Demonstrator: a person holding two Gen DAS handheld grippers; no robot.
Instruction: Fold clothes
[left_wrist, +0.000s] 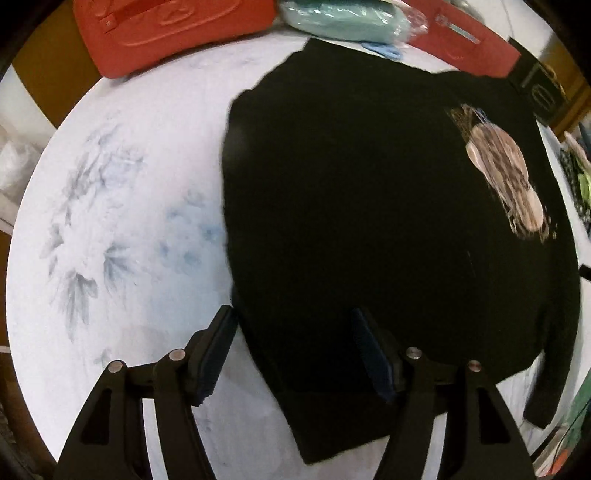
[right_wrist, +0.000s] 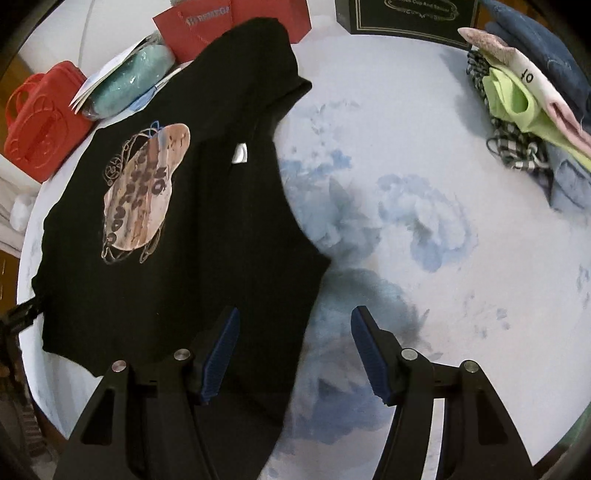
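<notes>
The black T-shirt (right_wrist: 177, 229) lies flat, print up, on the pale flowered tablecloth (right_wrist: 424, 229). In the left wrist view it fills the frame from 12 to 5 o'clock. The left gripper (left_wrist: 293, 350) stands about half open with nothing held, straddling the shirt's near edge. The right gripper (right_wrist: 293, 350) is likewise half open and empty over the shirt's side edge. A likely slip: a pad closing on the top layer only, so the fold drags skewed or bunches. Open cloth lies at 9 o'clock in the left view and 3 o'clock in the right. The red case (left_wrist: 166, 33) at 11 and the pile of clothes (right_wrist: 524, 122) at 2 could snag a wide swing
</notes>
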